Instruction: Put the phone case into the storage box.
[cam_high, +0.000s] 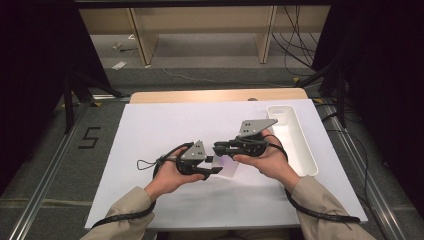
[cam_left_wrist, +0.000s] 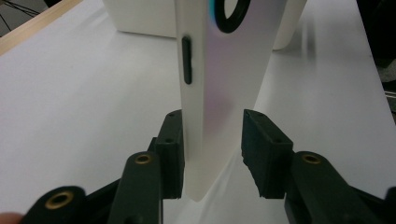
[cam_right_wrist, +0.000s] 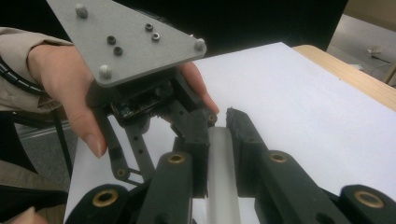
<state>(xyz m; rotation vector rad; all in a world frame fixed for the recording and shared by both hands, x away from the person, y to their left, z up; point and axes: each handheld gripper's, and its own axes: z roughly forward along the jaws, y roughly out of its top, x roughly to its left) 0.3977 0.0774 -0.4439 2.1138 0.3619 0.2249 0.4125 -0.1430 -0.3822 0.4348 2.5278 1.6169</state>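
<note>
A dark numeral "5" is marked on the grey floor left of the surface; nothing else is legible.

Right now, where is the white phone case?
In the high view the phone case is at the table's middle, between the left gripper and the right gripper, left of the white tray.

Right gripper in close: its two black jaws rise from the bottom edge and clamp a pale, slim phone edge-on, pads pressed to both faces. Just beyond, the left gripper meets the same phone from the far side, its grey three-cornered plate tilted up top. The left hand wraps that gripper, thumb down, beige sleeve behind. The white tabletop stretches to the right, with a wooden edge at the corner.
</note>
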